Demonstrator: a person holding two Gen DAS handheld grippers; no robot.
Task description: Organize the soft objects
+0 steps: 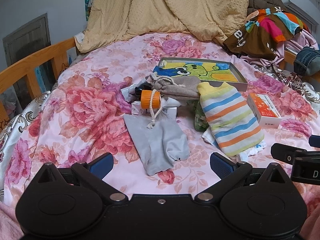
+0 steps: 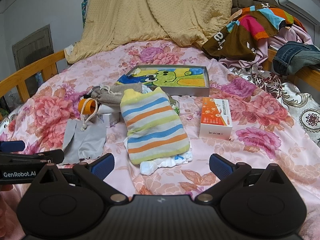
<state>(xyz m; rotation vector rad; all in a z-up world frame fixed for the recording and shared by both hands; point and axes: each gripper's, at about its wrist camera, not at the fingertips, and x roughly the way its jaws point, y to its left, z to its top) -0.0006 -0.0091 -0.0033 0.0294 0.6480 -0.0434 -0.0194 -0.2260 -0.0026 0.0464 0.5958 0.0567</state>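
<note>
Soft, even indoor light, faint shadows, no glare; sharp centres, fisheye bending and dark corners.

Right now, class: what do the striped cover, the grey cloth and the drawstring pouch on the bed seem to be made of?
Striped cover: soft fleecy knit, by its fuzzy nap.
Grey cloth: thin, smooth fabric with a slight sheen, perhaps synthetic; it lies limp with a frilled hem.
Drawstring pouch: coarse beige weave, possibly linen or cotton, with a twisted cord.

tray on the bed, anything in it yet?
Looks empty: the tray shows only its cartoon-printed floor; beige pouch overlaps its near-left corner.
</note>
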